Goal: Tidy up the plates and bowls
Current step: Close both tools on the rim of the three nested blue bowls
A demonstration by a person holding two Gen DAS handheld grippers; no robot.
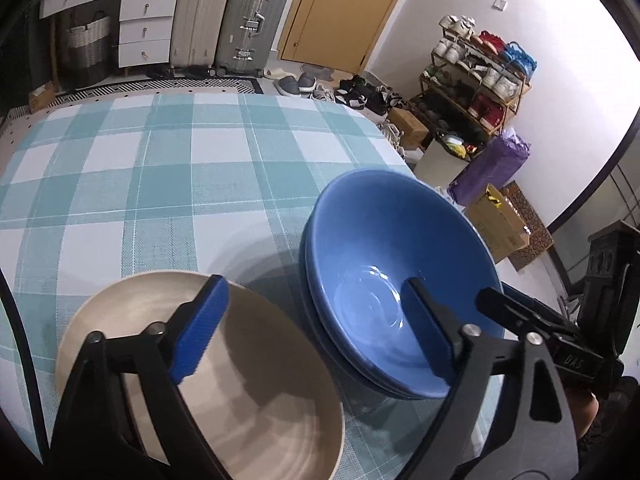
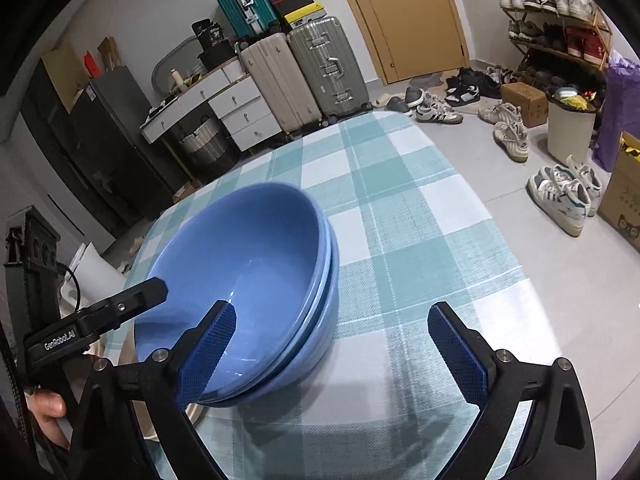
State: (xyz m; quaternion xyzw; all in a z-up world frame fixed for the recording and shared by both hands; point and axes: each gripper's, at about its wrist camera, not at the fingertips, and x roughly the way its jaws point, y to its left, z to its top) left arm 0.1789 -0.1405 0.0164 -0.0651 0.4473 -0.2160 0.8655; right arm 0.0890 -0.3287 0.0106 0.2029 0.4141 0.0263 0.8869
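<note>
Two blue bowls (image 1: 384,280) sit nested in one stack on the checked tablecloth (image 1: 160,184), near the table's right edge. A beige bowl (image 1: 248,392) stands just left of them. My left gripper (image 1: 316,328) is open above both, one finger over the beige bowl and one over the blue stack, holding nothing. In the right wrist view the blue stack (image 2: 248,276) is at centre left. My right gripper (image 2: 332,344) is open and empty, its left finger over the stack's near rim. A sliver of the beige bowl (image 2: 196,412) shows under the stack.
The far half of the table (image 2: 400,184) shows only cloth. Beyond it stand suitcases (image 1: 228,20), a drawer unit (image 1: 144,28), a door (image 1: 340,8) and a shoe rack (image 1: 476,80). Shoes (image 2: 560,196) and boxes (image 1: 500,224) lie on the floor to the right.
</note>
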